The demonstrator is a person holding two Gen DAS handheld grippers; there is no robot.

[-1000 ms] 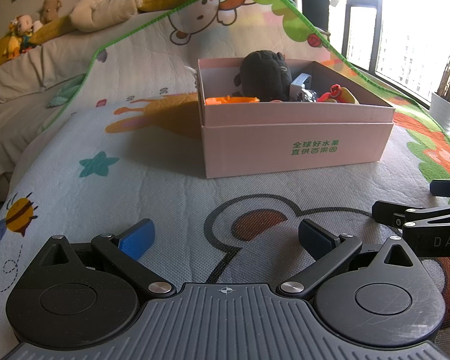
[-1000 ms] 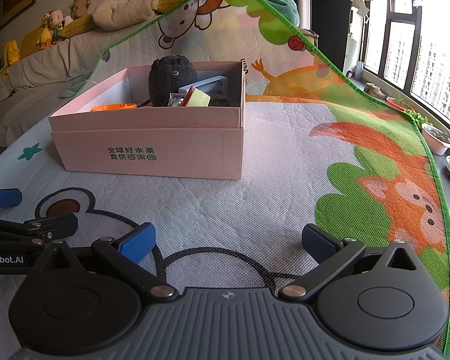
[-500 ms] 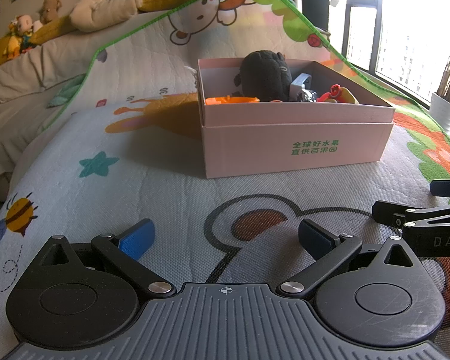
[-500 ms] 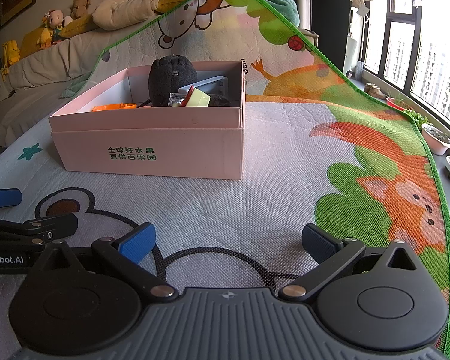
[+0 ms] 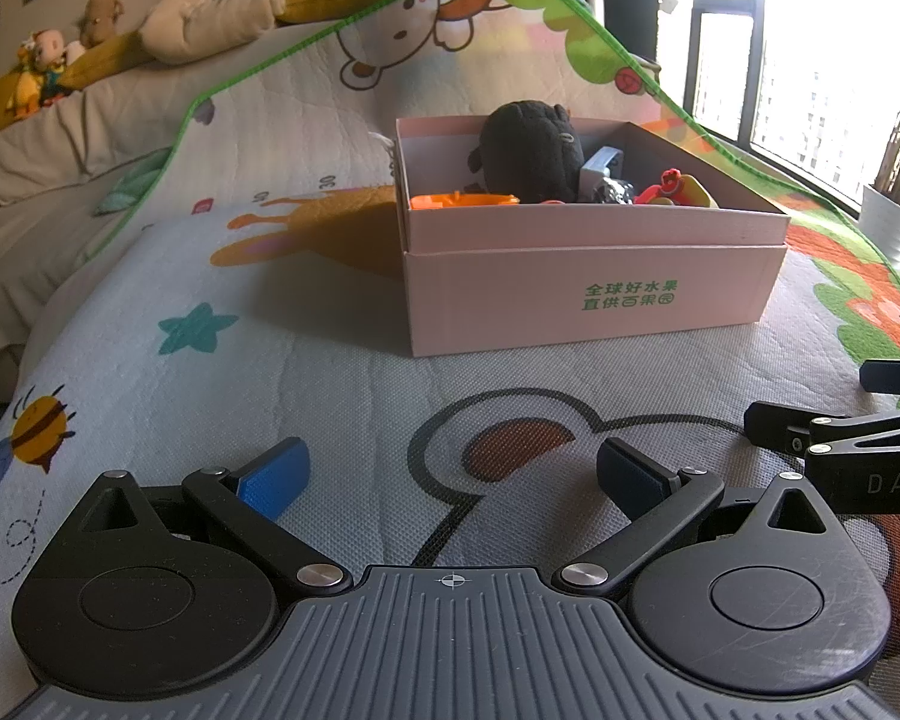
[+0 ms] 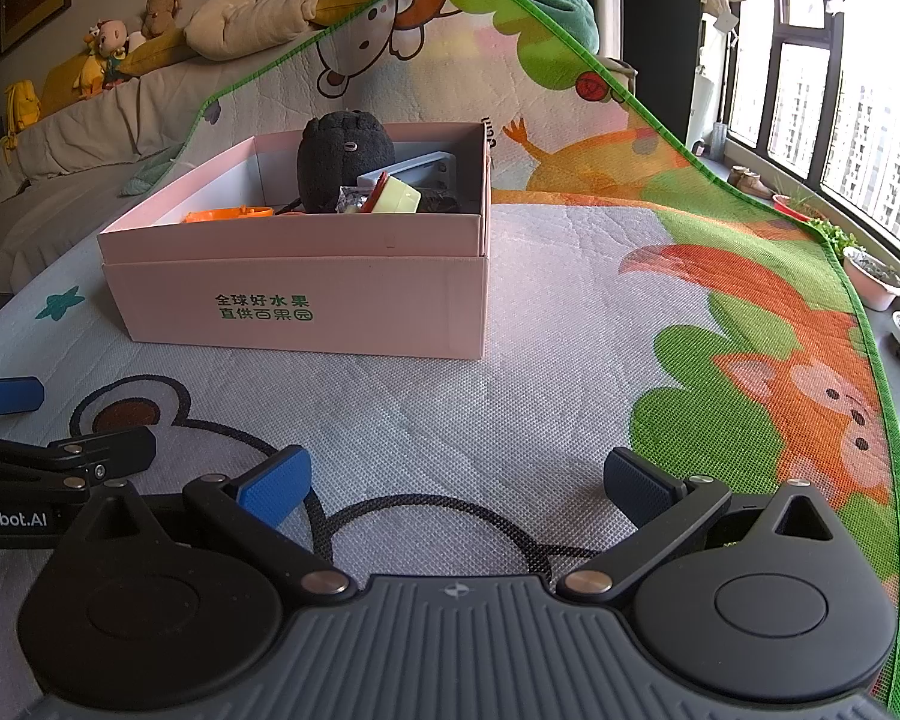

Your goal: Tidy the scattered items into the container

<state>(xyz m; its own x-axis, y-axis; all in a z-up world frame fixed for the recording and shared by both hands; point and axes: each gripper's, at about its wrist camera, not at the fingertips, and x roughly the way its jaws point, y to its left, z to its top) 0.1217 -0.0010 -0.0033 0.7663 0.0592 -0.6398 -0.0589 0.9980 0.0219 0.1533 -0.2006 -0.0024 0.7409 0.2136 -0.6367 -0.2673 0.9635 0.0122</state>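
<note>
Pink cardboard box (image 5: 588,276), frame centre, holds black plush toy (image 5: 531,150) and small items; mat bare. Left gripper (image 5: 453,471) and right gripper (image 6: 456,480) gape, empty. Likely finished.

One pink box (image 5: 588,294) on play mat (image 5: 330,372). Inside box: one black plush toy (image 5: 531,150), one orange plastic piece (image 5: 462,201) at left front corner of box, one grey plastic item (image 5: 600,165) right of plush, one red-and-yellow toy (image 5: 675,189) toward right side of box; further small pieces there too jumbled to count. Two claws before box: left claw (image 5: 453,474), right claw (image 6: 456,480), each two blue-padded fingers, spread, nothing between. On sofa back behind box: at least two small plush figures (image 5: 42,69), one cream cushion (image 5: 210,18).
</note>
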